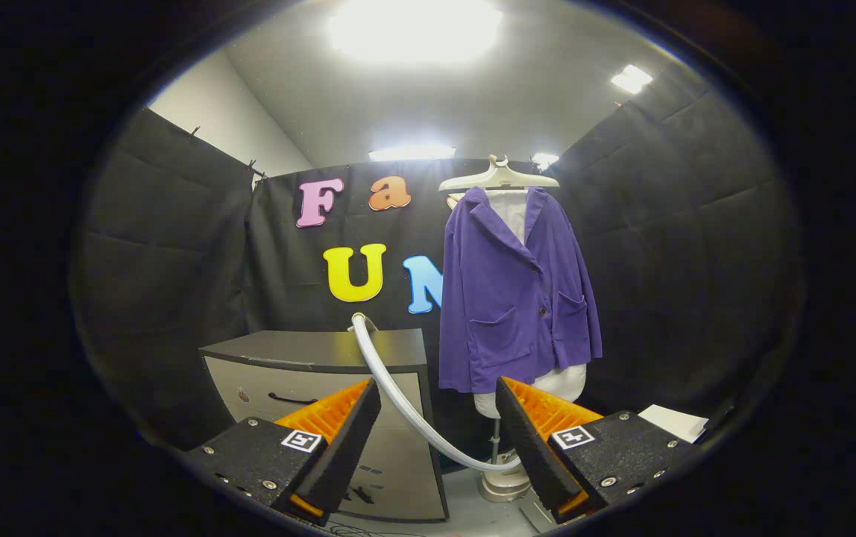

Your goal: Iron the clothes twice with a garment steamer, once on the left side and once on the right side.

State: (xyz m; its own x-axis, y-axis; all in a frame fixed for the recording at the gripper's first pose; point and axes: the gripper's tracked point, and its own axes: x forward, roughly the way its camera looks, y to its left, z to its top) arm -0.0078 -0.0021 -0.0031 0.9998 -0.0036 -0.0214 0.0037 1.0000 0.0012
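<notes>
- Gripper view, lower centre: gripper (437,425), fingers apart, clamping nothing.
- Centre right: purple jacket (514,298) on hanger (499,177), beyond fingers.
- Centre: steamer hose (406,399) arching from cabinet (323,373) to base (504,485).
- Advised: locate steamer head first; close squarely on handle.

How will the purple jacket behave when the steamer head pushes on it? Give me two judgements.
The purple jacket looks like soft cloth hanging loosely from a hanger, so it will probably give and swing rather than resist. Its hem hangs free, so it may bunch or fold. The gripper is open, well short of it.
</notes>
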